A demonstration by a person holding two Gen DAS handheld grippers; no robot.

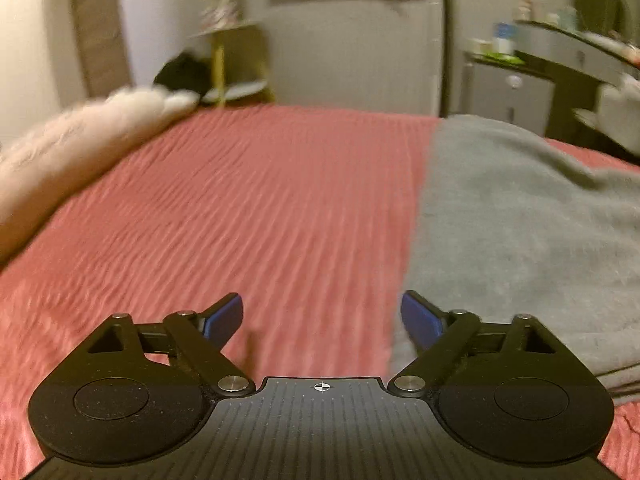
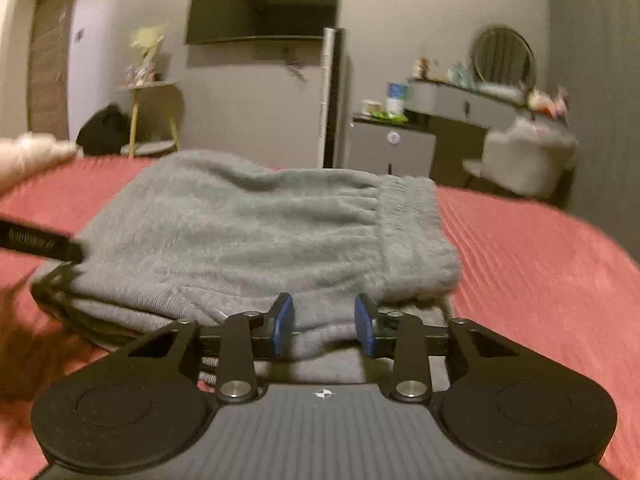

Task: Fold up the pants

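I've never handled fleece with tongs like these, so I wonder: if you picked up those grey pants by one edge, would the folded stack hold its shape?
Probably not. The grey pants sag in soft wrinkles, so they look floppy, and the folded layers would likely droop open. The fuzzy pile suggests little slipping in the pads. They lie flat on the ribbed pink bedspread, so a push would probably bunch them, not slide them.

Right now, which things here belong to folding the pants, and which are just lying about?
For the job:
- grey pants, folded in layers
- red bedspread under them

Lying about:
- fluffy white pillow
- wall TV
- yellow-legged side table
- black bag
- round mirror
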